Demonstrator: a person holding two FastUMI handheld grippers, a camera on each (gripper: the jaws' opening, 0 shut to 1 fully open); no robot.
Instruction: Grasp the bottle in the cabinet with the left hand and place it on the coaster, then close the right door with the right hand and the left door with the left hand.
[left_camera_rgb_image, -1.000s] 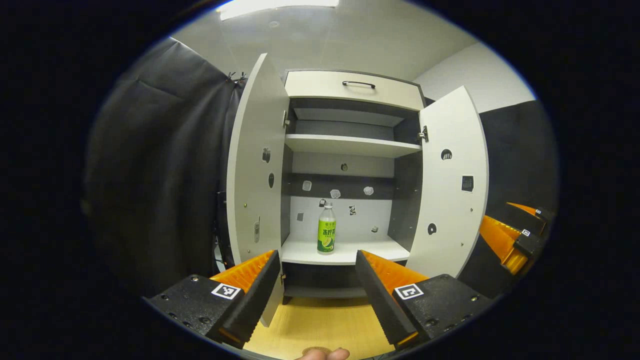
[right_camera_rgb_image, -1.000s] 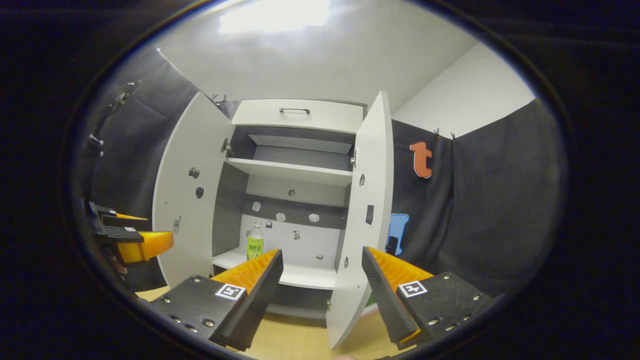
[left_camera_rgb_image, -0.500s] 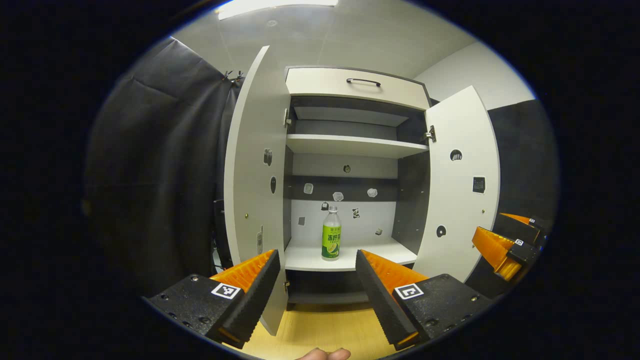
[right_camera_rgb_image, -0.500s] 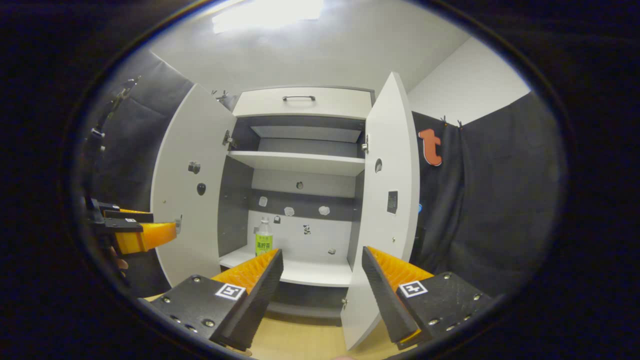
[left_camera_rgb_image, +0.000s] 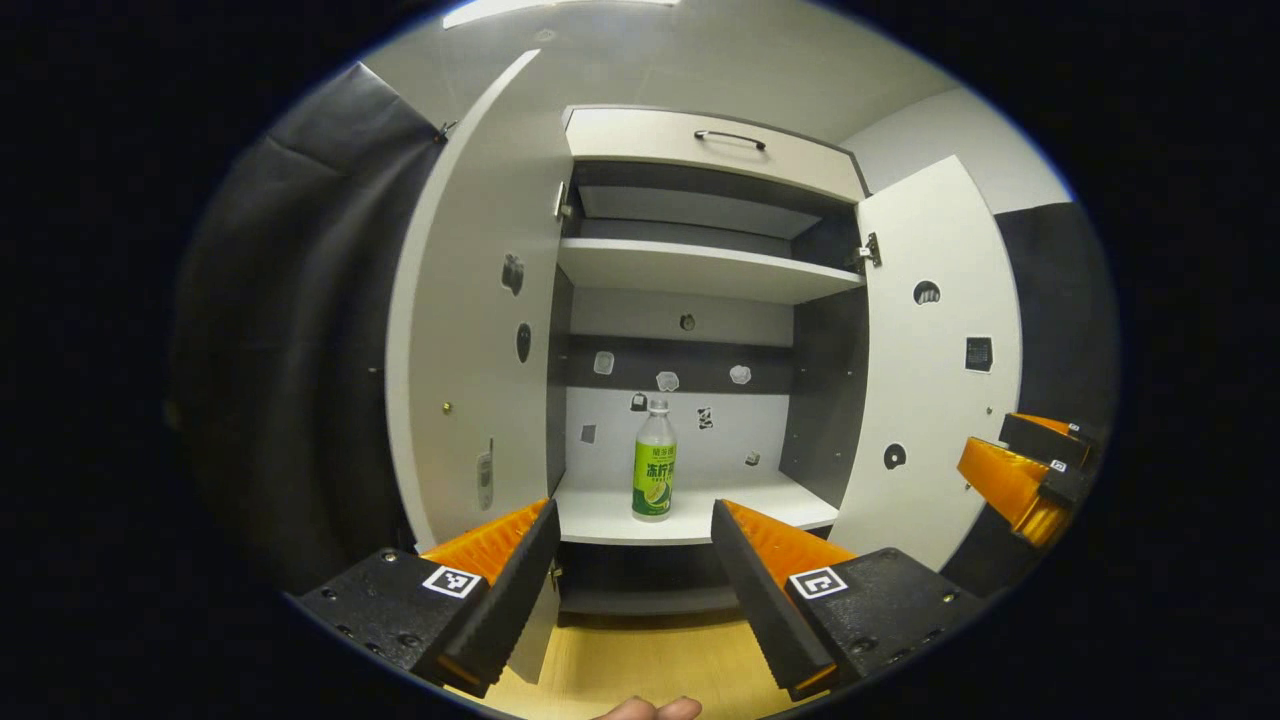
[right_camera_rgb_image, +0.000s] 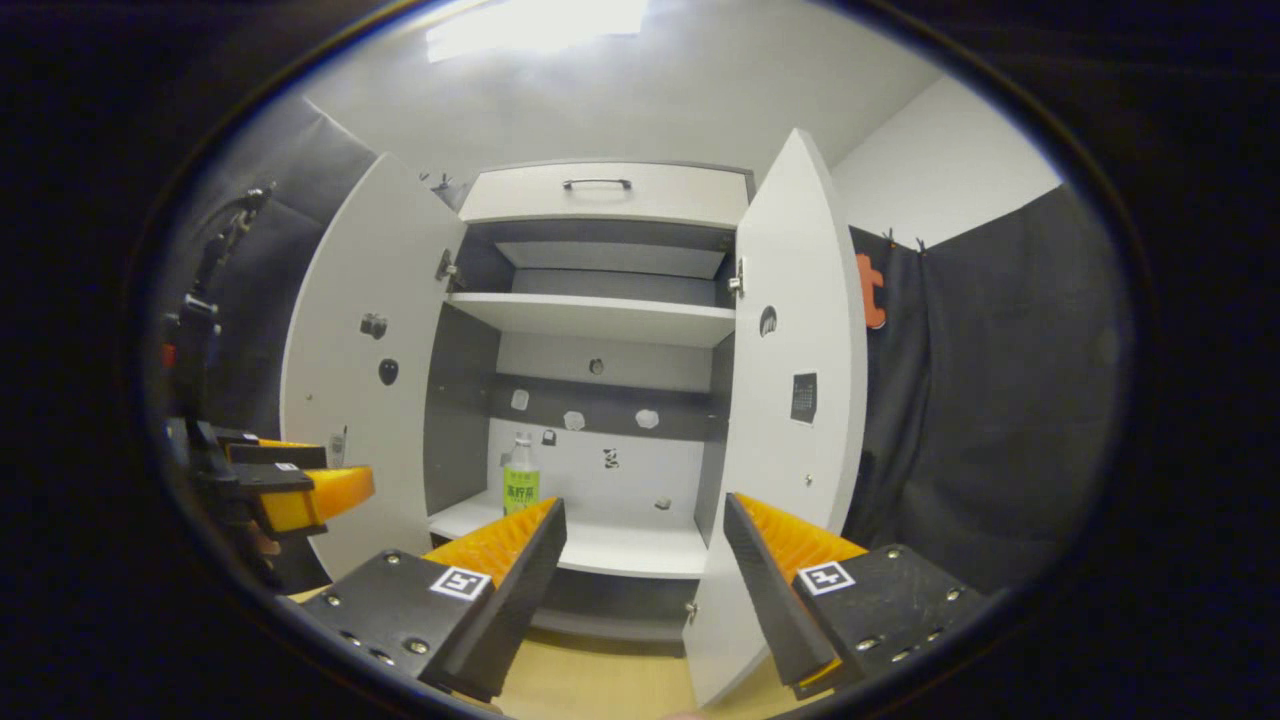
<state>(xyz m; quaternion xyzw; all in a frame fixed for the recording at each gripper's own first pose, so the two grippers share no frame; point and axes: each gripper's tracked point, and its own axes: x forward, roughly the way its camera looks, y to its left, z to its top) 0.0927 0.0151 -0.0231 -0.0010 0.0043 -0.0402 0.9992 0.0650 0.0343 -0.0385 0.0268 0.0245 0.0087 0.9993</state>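
A clear bottle (left_camera_rgb_image: 654, 462) with a green label stands upright on the cabinet's lower white shelf (left_camera_rgb_image: 690, 512); it shows smaller as the bottle (right_camera_rgb_image: 520, 474) in the right gripper view. Both cabinet doors stand open: the left door (left_camera_rgb_image: 480, 330) and the right door (left_camera_rgb_image: 930, 370). My left gripper (left_camera_rgb_image: 632, 590) is open, level with the shelf front and still short of the bottle. My right gripper (right_camera_rgb_image: 640, 590) is open too, in front of the right door's edge (right_camera_rgb_image: 790, 420). The left gripper (right_camera_rgb_image: 290, 485) shows far left in the right gripper view.
A drawer with a dark handle (left_camera_rgb_image: 730, 138) tops the cabinet, with an upper shelf (left_camera_rgb_image: 700, 270) below it. A wooden tabletop (left_camera_rgb_image: 640, 665) lies under the grippers. Black cloth (left_camera_rgb_image: 290, 330) hangs left of the cabinet. The right gripper (left_camera_rgb_image: 1020, 475) shows at the far right.
Both grippers have moved closer to the cabinet, which looms larger. The left one has centred on the bottle. Both stay open.
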